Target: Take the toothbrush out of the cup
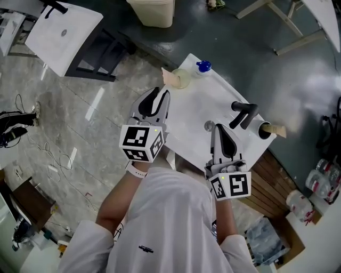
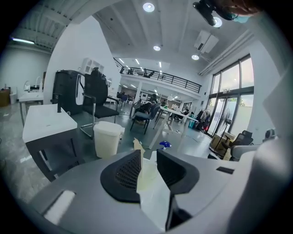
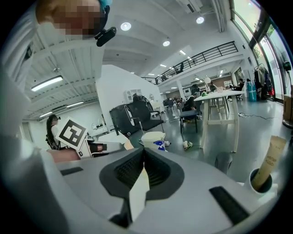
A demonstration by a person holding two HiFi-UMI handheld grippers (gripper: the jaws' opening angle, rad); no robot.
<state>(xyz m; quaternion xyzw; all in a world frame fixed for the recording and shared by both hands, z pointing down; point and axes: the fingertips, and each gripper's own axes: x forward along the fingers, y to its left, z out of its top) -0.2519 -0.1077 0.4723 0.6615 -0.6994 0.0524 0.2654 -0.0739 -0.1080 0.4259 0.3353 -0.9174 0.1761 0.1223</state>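
On the white table (image 1: 192,112) a pale translucent cup (image 1: 181,78) stands at the far corner, with a tan piece (image 1: 169,76) sticking out of its left side; whether that is the toothbrush I cannot tell. My left gripper (image 1: 159,96) hovers just short of this cup, jaws open and nothing between them. In the left gripper view the cup (image 2: 145,170) and the tan tip (image 2: 137,145) show through the gap of the left gripper (image 2: 149,157). My right gripper (image 1: 219,130) is shut and empty over the table's near part, also visible as the right gripper (image 3: 143,158).
A second, dark-rimmed cup (image 1: 264,130) with a beige tube (image 1: 275,129) stands at the table's right edge. A blue cap (image 1: 203,66), a black handled object (image 1: 243,114) and a small grey disc (image 1: 209,126) also sit on the table. A white bin (image 1: 152,11) stands beyond.
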